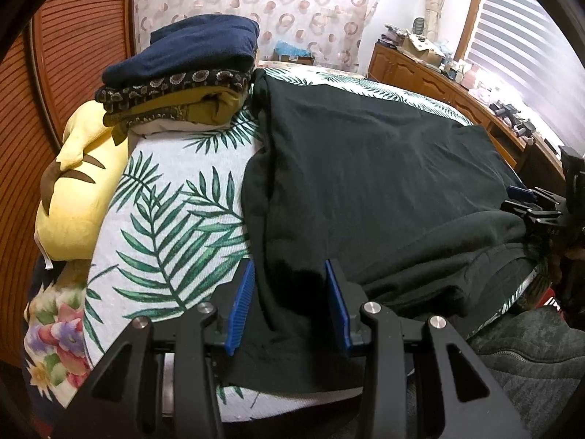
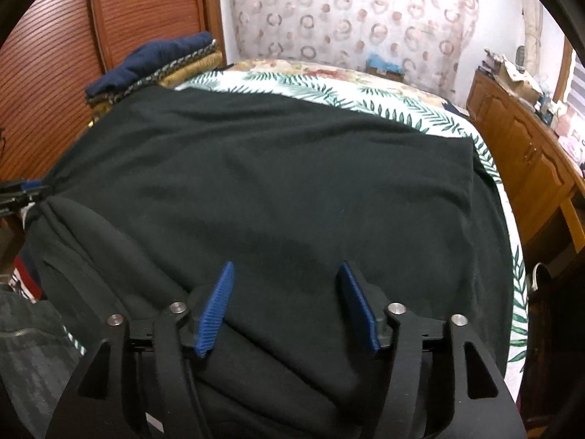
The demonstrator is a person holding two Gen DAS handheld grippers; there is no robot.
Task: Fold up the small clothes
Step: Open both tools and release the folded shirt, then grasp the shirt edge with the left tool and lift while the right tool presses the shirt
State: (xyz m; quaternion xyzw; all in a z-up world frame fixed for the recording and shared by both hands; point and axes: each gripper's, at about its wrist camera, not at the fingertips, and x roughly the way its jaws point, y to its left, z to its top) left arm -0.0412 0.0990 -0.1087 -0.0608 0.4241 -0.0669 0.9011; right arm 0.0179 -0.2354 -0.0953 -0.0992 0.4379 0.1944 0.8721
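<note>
Lying flat, dark garment [image 2: 278,183] long axis across leaf-print bed [image 1: 172,212].

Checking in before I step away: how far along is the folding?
Done: a stack of folded clothes sits at the bed's far corner. In hand: the dark green garment lies spread out, left gripper and right gripper open over its near edge. Left: folding and stacking it.

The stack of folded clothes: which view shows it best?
The left wrist view. The stack of folded clothes sits fairly close and unobstructed, its navy, patterned and mustard layers distinct. In the right wrist view it is smaller, at the far left, partly hidden behind the dark green garment.
</note>
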